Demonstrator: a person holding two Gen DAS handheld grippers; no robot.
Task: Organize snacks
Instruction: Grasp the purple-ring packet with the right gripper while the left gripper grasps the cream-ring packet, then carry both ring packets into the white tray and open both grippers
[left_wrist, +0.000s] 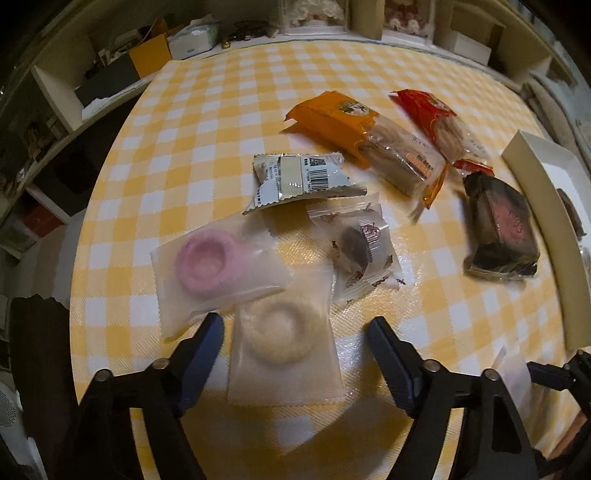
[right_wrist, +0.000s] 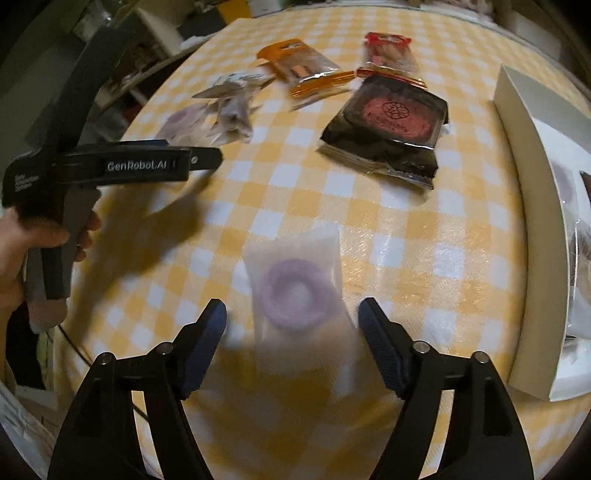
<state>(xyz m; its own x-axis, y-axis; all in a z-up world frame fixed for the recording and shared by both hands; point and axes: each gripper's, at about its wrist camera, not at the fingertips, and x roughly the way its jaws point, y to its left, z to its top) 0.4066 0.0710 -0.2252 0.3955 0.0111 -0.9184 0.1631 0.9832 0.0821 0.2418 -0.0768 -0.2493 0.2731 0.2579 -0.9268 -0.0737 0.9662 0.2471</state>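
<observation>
While both of my grippers hover low over the checked tablecloth (left_wrist: 177, 122), each has a wrapped ring biscuit lying between its spread fingers. My left gripper (left_wrist: 295, 354) stands wide open and holds nothing; the cream ring packet (left_wrist: 282, 341) sits straight ahead at twelve o'clock, its long axis running away from me along the line of the fingers, so I judge a short drop and a squeeze across its narrow width would take it. The pink ring packet (left_wrist: 210, 264) overlaps its upper left corner at about ten o'clock, which could drag along.

My right gripper (right_wrist: 291, 343) is likewise spread and empty, with the purple ring packet (right_wrist: 295, 295) centred between the tips at twelve o'clock, long axis also pointing away. The white box (right_wrist: 532, 229) lies at two to three o'clock from there, near that hand, so the right seems better placed to deliver first. The dark packet (right_wrist: 388, 129) lies further off at one o'clock.
</observation>
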